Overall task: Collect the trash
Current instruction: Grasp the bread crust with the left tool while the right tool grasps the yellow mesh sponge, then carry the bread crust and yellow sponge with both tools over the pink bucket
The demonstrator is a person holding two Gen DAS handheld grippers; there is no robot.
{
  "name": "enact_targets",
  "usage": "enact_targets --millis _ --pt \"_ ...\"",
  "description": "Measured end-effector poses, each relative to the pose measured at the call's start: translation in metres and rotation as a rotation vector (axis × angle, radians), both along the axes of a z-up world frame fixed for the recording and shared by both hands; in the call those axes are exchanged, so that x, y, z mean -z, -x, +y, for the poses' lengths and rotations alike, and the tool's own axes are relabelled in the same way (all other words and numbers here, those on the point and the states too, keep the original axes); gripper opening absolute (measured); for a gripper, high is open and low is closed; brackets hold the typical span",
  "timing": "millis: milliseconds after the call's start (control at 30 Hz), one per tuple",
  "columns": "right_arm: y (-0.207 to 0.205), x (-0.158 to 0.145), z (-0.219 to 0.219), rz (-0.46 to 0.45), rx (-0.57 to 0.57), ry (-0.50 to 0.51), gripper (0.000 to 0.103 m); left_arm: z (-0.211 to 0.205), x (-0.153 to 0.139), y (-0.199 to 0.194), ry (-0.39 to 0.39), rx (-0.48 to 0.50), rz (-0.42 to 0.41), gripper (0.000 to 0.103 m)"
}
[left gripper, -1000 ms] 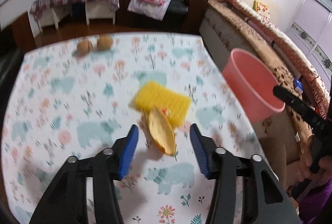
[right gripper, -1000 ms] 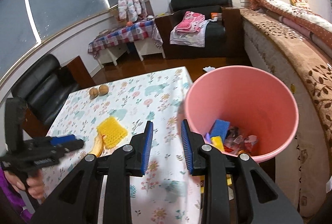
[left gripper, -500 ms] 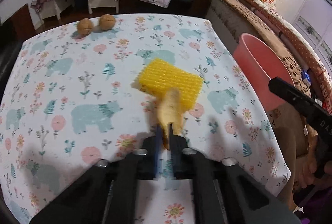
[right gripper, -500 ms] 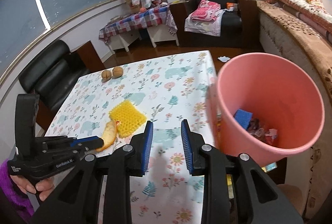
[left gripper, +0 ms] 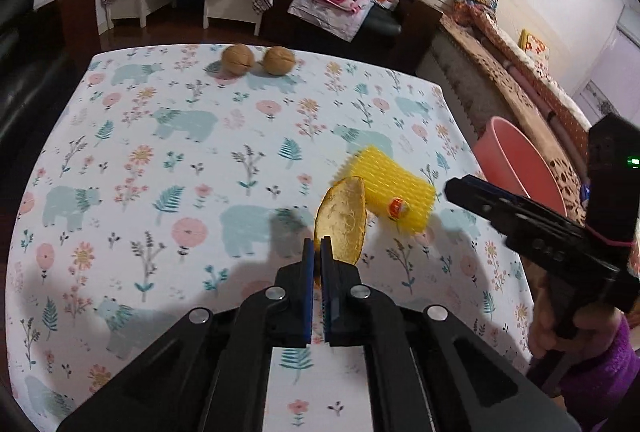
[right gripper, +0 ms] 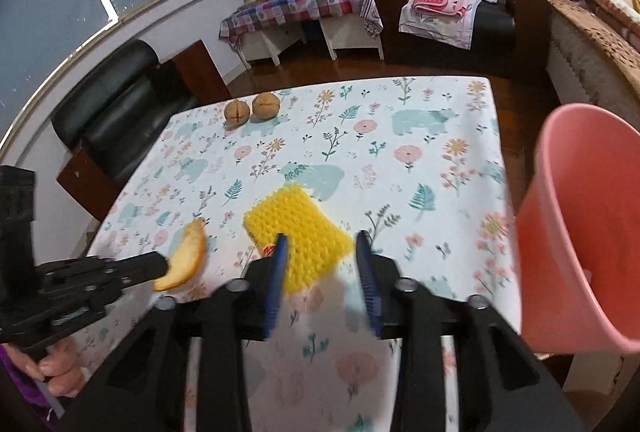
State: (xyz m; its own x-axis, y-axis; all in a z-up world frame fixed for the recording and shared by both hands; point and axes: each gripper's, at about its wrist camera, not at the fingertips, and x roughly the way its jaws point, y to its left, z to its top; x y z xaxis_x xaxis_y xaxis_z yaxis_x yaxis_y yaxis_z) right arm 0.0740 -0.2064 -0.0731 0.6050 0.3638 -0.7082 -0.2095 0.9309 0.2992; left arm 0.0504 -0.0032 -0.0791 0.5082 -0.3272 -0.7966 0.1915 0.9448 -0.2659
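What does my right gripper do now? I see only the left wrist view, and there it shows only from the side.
Observer: The right gripper is opening its jaws. The yellow foam net lies on the table between the blue pads, which do not press on it.
Operator: Is the peel held well in my left gripper?
Observer: In the right wrist view, the left gripper pinches the peel at its lower end only. The rest curves up free.
Operator: Where is the bin from the right gripper?
Observer: The pink bin fills the right side of that view, past the edge of the tablecloth.
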Motion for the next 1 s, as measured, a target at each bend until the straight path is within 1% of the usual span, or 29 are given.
enact_targets --millis 200,300,400,433,467,533,567,733,1000 --pt "-0.021 0.017 0.008 0.053 -0.005 0.029 0.039 0.009 0.003 -0.003 0.020 -0.013 0.004 0.002" --pt "-0.023 0.023 0.010 0.057 0.005 0.048 0.039 0.010 0.004 -0.003 0.023 -0.014 0.006 0.002" --pt "-0.021 0.023 0.010 0.051 0.003 0.043 0.039 0.011 0.005 -0.006 0.024 -0.014 0.009 0.002" --pt "-0.020 0.023 0.010 0.052 -0.002 0.039 0.037 0.010 0.005 -0.007 0.022 -0.014 0.008 0.002" --pt "-0.019 0.023 0.011 0.051 -0.010 0.037 0.025 0.011 0.005 -0.006 0.023 -0.014 0.008 0.002" --pt "-0.016 0.022 0.014 0.044 -0.018 0.047 0.016 0.011 0.005 -0.007 0.023 -0.016 0.007 0.002" --pt "-0.013 0.019 0.014 0.033 -0.022 0.045 0.011 0.011 0.005 -0.007 0.023 -0.016 0.005 0.002" --pt "-0.001 0.003 0.011 -0.019 -0.022 0.020 0.010 0.008 -0.002 -0.009 0.014 -0.018 -0.010 0.002" --pt "0.024 -0.035 -0.016 -0.115 0.043 -0.019 0.009 -0.014 -0.024 -0.013 0.002 0.005 -0.058 0.002"
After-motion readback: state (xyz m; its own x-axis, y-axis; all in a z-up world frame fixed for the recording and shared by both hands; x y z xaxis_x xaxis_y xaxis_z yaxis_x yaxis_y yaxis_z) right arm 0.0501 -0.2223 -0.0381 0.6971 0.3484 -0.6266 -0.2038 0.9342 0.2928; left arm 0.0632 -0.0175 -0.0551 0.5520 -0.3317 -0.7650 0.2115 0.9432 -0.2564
